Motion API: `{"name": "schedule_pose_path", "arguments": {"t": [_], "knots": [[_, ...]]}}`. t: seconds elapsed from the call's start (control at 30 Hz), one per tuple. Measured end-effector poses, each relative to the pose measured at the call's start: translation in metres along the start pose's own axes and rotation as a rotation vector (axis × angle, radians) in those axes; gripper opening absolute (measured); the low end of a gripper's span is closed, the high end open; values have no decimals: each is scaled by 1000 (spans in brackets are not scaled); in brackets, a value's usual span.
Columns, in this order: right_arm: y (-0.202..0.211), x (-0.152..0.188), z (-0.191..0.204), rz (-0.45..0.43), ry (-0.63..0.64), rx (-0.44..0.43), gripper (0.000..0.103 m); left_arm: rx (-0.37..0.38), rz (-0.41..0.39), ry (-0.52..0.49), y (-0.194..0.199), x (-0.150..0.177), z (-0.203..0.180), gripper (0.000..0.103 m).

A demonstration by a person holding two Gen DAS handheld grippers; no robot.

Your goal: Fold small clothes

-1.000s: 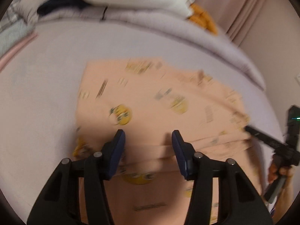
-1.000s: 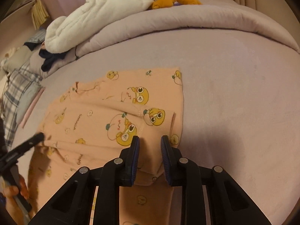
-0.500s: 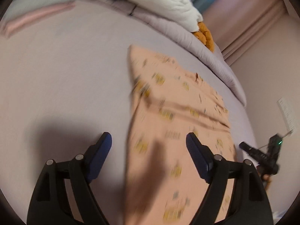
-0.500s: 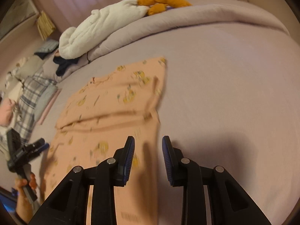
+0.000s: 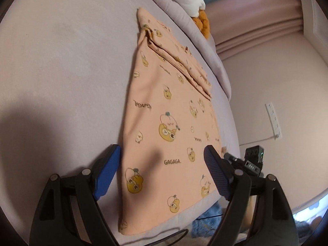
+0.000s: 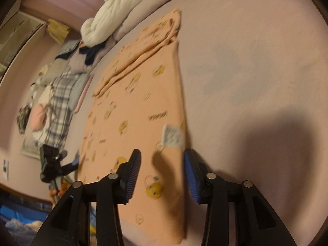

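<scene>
A peach garment [image 5: 170,106] printed with yellow cartoon ducks lies flat on the lilac bed [image 5: 61,65], its far part folded over into a bunched ridge. My left gripper [image 5: 162,164] hovers over the garment's near end, open wide, nothing between its blue pads [image 5: 106,172]. The same garment [image 6: 143,102], with a white label [image 6: 172,137] near its right edge, fills the right wrist view. My right gripper [image 6: 162,168] is above the near right edge, its jaws opening and empty. Each gripper shows in the other's view: the right gripper [image 5: 252,160], the left gripper [image 6: 53,164].
A white duvet [image 6: 114,14] and orange plush [image 5: 203,20] lie at the bed's far end. Plaid and dark clothes [image 6: 59,94] are piled along the left edge. A wall socket strip [image 5: 273,119] and curtains stand beyond the bed. Blue fabric [image 5: 207,221] lies past the near edge.
Both grippers have let go of the garment and drawn back toward its near end while turning. The left jaws have opened wide and the right jaws have widened. The garment now lies folded.
</scene>
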State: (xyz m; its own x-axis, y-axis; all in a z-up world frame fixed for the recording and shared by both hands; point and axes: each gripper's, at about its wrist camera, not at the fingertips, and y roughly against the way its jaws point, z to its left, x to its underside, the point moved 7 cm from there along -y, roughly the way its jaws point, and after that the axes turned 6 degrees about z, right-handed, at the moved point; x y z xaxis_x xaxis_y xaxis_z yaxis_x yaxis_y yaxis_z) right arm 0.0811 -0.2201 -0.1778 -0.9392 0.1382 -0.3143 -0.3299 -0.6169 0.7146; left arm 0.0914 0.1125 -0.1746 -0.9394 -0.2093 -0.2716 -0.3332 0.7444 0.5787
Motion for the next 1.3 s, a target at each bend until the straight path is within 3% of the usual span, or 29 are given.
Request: {"name": "schedule_pose_path", "arguments": {"t": [0.37,0.63,0.8,0.9,1.03,1.3], "knots": [[-30,-42,5,-24,-111,-152,48,132,41,60,-41,-38,-20,82],[-17,-2,10,16,-34,-195,46,160,109,51,-23,8,-12,48],[-9,29,14,44,2,-224,46,199,104,97,-11,28,-2,37],[-11,35,17,47,-8,-233,46,180,89,113,-12,29,0,29],[-11,41,21,57,-22,-238,46,121,80,138,-15,29,7,7],[-1,62,18,72,-34,-253,44,111,83,165,1,38,16,7]]}}
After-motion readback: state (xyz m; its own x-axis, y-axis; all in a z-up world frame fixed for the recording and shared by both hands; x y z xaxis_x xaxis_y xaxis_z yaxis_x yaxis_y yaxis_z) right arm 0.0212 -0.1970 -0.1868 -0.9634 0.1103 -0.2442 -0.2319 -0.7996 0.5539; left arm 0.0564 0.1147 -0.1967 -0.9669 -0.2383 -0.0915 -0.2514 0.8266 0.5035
